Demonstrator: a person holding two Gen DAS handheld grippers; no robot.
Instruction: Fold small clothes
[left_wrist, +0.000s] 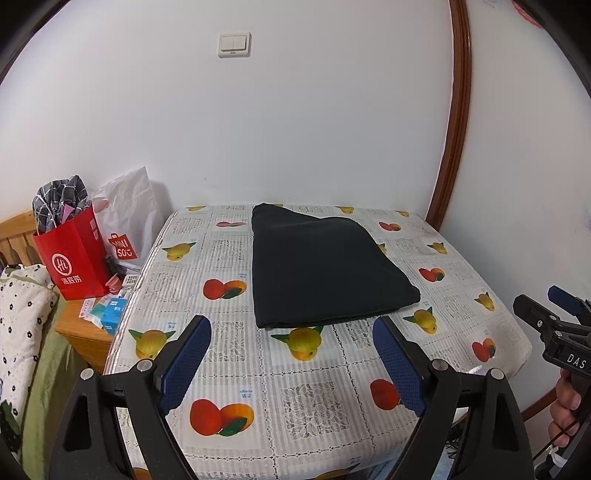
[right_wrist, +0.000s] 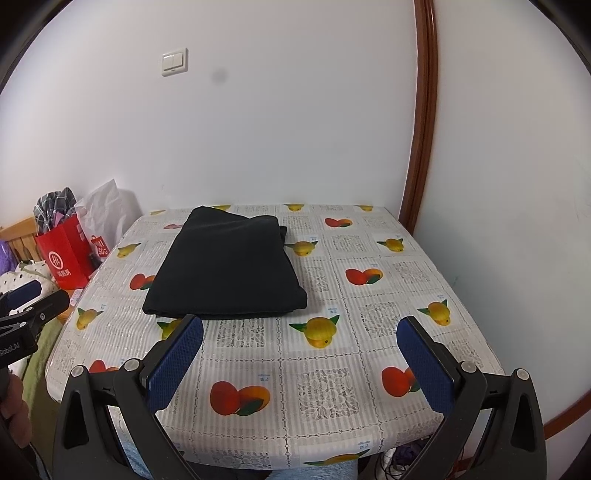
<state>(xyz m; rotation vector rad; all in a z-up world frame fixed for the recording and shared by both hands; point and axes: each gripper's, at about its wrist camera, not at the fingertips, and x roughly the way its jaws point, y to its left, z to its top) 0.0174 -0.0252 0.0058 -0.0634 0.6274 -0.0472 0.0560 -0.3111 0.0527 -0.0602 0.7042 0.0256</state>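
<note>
Red bag (left_wrist: 75, 258) beside the desk's left edge marked "Hi"; white bag (left_wrist: 123, 218) marked "MINISO". Folded black garment (left_wrist: 321, 266) lay toward the desk's (left_wrist: 369, 439) far edge. Left tongs (left_wrist: 291, 363) and right tongs (right_wrist: 301, 363) hovered level at the near edge, wide apart, holding nothing

Red bag (left_wrist: 75, 258) contents — indistinct

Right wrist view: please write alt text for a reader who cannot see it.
A dark folded garment lies flat on a table covered with a fruit-print cloth, against a white wall. The right gripper is open and empty above the near part of the table, and the left gripper shows at the left edge.
</note>
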